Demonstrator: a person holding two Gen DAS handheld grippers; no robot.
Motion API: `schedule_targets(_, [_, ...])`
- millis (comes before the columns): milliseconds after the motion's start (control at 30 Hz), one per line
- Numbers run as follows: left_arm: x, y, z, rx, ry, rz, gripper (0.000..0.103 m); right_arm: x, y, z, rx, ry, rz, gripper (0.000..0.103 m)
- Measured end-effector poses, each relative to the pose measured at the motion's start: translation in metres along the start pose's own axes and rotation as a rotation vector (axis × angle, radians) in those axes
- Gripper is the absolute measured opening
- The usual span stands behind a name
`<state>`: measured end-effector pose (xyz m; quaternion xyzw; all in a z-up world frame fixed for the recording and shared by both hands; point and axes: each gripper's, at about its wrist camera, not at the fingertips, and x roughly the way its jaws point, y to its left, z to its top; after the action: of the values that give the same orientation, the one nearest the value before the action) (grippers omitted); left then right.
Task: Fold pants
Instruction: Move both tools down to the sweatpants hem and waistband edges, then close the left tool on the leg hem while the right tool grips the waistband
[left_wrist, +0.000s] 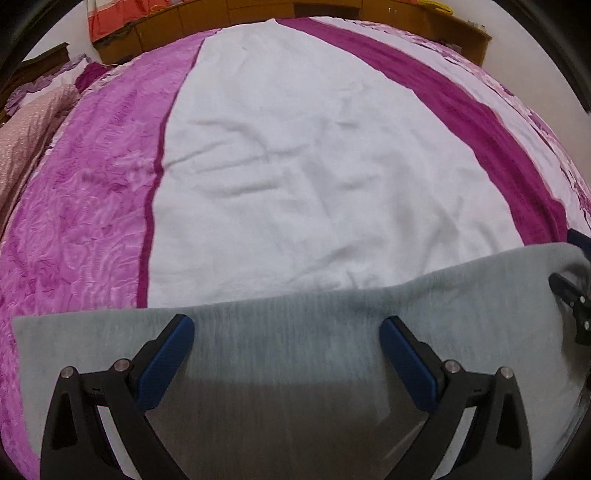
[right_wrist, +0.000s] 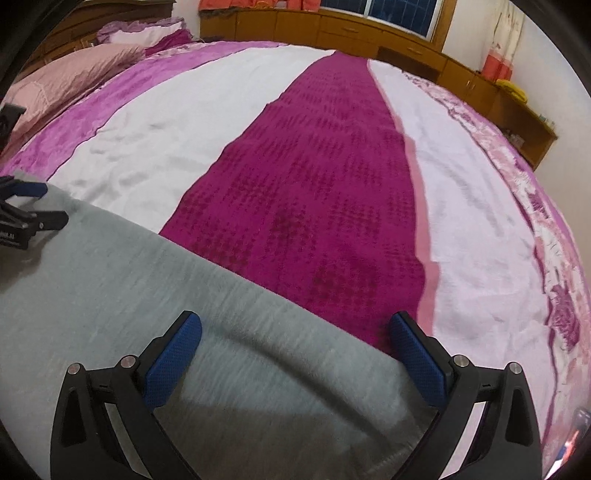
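my two tongs, left (left_wrist: 286, 345) and right (right_wrist: 295, 341), both gape wide above one pair of grey pants (left_wrist: 295, 332). the pants lie on the near edge of the bed (left_wrist: 314, 166), long axis running left to right.

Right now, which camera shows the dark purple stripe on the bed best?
The right wrist view. The dark purple stripe runs wide up the middle of the picture there, so its woven pattern shows. In the left wrist view the same stripe is only a thin band curving along the right side, and its lower end goes behind the gray pants.
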<state>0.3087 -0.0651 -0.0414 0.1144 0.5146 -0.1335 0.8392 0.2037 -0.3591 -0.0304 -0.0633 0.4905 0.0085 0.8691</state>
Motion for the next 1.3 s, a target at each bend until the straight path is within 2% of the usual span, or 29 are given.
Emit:
schedule_targets(100, [0.005, 0.002, -0.003, 0.013, -0.019, -0.014, 0.103, 0.01, -0.005, -0.001, 0.036, 0.029, 0.047, 0.098])
schedule_targets(233, [0.006, -0.001, -0.006, 0.016, -0.037, -0.01, 0.103, 0.016, -0.011, -0.005, 0.067, 0.019, 0.097, 0.1])
schedule_targets(500, [0.006, 0.001, -0.009, 0.021, -0.06, -0.031, 0.103, 0.017, -0.01, -0.008, 0.068, -0.01, 0.094, 0.1])
schedule_targets(767, [0.004, -0.003, -0.012, 0.029, -0.091, -0.014, 0.103, 0.017, -0.01, -0.011, 0.082, -0.03, 0.088, 0.1])
schedule_targets(833, [0.001, -0.005, -0.015, 0.031, -0.1, -0.013, 0.1, 0.017, -0.009, -0.01, 0.087, -0.036, 0.077, 0.1])
schedule_targets(900, [-0.004, -0.009, -0.017, 0.044, -0.114, -0.011, 0.092, 0.017, -0.008, -0.009, 0.084, -0.036, 0.07, 0.1])
schedule_targets(967, [-0.01, -0.015, -0.018, 0.063, -0.129, -0.009, 0.073, 0.017, -0.008, -0.009, 0.087, -0.035, 0.076, 0.1])
schedule_targets(1000, [-0.013, -0.019, -0.02, 0.074, -0.136, -0.003, 0.068, 0.017, -0.009, -0.008, 0.088, -0.035, 0.076, 0.1])
schedule_targets(1067, [-0.017, -0.026, -0.022, 0.091, -0.146, 0.007, 0.047, 0.016, -0.008, -0.007, 0.084, -0.025, 0.072, 0.099])
schedule_targets(1100, [-0.02, -0.029, -0.023, 0.1, -0.152, 0.02, 0.042, 0.016, -0.008, -0.006, 0.087, -0.015, 0.069, 0.097])
schedule_targets(1133, [-0.021, -0.03, -0.024, 0.105, -0.154, 0.029, 0.03, 0.014, -0.008, -0.004, 0.101, -0.002, 0.072, 0.093])
schedule_targets(1167, [-0.023, -0.031, -0.024, 0.111, -0.154, 0.041, 0.021, 0.01, -0.009, -0.004, 0.127, 0.008, 0.087, 0.083])
schedule_targets(1200, [-0.024, -0.031, -0.024, 0.116, -0.152, 0.056, 0.017, 0.007, -0.009, -0.003, 0.144, 0.014, 0.095, 0.07])
schedule_targets(1233, [-0.024, -0.028, -0.024, 0.116, -0.148, 0.06, 0.009, 0.002, -0.006, -0.003, 0.144, 0.018, 0.098, 0.065])
schedule_targets(1300, [-0.027, -0.022, -0.024, 0.096, -0.137, 0.039, 0.006, -0.004, -0.001, -0.002, 0.114, 0.02, 0.079, 0.037])
